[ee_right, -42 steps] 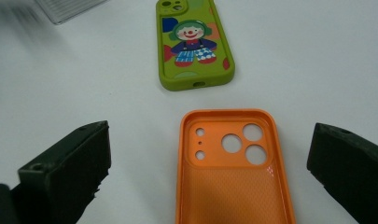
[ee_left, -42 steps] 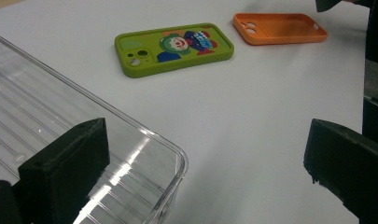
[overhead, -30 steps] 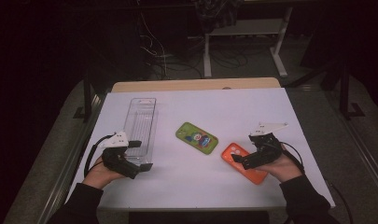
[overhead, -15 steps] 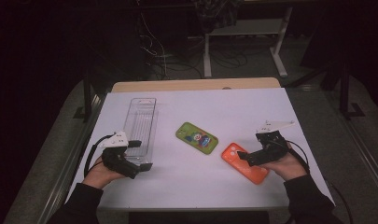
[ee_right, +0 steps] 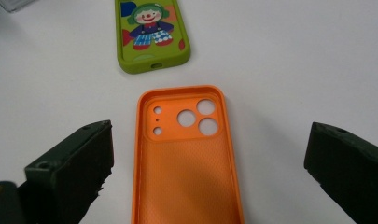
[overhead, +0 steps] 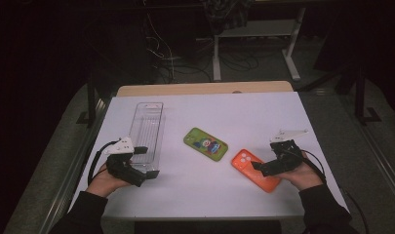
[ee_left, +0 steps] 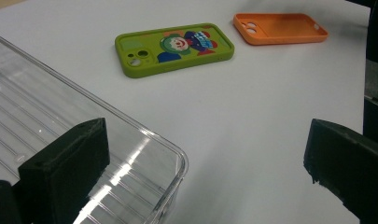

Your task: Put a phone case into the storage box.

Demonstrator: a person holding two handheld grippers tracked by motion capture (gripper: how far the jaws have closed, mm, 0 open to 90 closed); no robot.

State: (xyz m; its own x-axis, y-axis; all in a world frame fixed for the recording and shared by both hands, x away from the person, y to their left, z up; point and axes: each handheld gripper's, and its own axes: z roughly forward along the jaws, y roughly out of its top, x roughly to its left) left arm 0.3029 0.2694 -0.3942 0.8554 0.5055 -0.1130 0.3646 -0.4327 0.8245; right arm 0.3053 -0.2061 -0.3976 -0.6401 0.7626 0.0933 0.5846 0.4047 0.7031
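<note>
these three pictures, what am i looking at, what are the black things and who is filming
A person sits at a white table with a hand-held two-jaw gripper in each hand. The high view comes from a fixed camera above. The other two come from cameras riding on the grippers, so the black blocks at the bottom are each gripper's own jaws. The left gripper sits by the near end of a clear tray, one jaw over its corner, jaws open. The right gripper is open over an orange case, which lies hollow side up. A green case with a clown picture lies between. Nothing is held.
</note>
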